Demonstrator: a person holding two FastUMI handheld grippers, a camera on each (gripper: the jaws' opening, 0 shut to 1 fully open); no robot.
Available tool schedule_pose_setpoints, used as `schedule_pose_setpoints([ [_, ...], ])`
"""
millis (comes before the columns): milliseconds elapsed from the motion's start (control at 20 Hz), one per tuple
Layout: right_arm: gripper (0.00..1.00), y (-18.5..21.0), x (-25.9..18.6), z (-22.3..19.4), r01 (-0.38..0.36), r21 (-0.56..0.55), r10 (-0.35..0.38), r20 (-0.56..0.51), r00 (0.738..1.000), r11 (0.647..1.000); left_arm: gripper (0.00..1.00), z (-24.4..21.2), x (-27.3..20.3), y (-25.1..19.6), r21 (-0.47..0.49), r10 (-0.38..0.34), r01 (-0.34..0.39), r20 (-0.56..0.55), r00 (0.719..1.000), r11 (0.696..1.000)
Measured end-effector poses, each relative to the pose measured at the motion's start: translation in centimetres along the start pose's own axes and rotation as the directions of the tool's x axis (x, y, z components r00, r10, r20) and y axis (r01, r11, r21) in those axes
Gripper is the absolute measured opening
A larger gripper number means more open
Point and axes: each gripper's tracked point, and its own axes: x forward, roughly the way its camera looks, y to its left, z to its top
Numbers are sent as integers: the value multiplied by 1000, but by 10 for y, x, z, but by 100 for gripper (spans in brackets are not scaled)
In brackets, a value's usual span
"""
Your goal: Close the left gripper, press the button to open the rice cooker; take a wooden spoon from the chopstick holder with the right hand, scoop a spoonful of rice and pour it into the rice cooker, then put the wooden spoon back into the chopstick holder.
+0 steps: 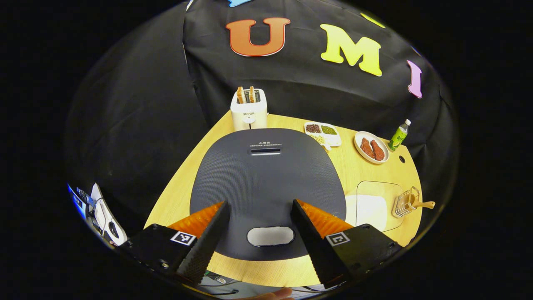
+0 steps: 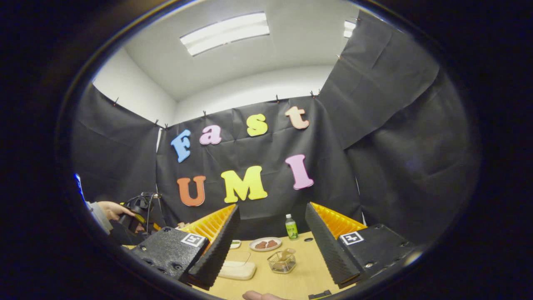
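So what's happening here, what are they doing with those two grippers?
A person holds a gripper in each hand. The left gripper hangs open over the closed rice cooker, its fingers either side of the lid button, not yet pressed. The right gripper is open and empty, raised above the table. The wooden spoon sits in the chopstick holder, beside a container of rice.

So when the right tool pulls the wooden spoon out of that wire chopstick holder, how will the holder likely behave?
The chopstick holder is thin open wire, so it is probably light and may slide or lift when tugged. The wooden spoon leans out to one side, so pulling along that lean could tip it. It stands loose on the smooth table, with nothing visibly bracing it.
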Motion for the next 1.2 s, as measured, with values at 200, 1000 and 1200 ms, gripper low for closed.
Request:
schedule_pose_setpoints([
  [200, 100, 0, -2, -1, 0, -13, 0, -1, 1000, 1000, 98, 3, -4, 2, -2, 10, -10, 135, 991, 1000],
  [1000, 92, 13, 3, -18, -27, 0, 27, -44, 999, 1000, 99, -1, 6, 1, 21, -53, 49, 499, 865, 999],
  [1200, 92, 15, 4, -19, -27, 3, 27, -58, 998, 1000, 76, 4, 6, -2, 28, -56, 48, 587, 807, 998],
])
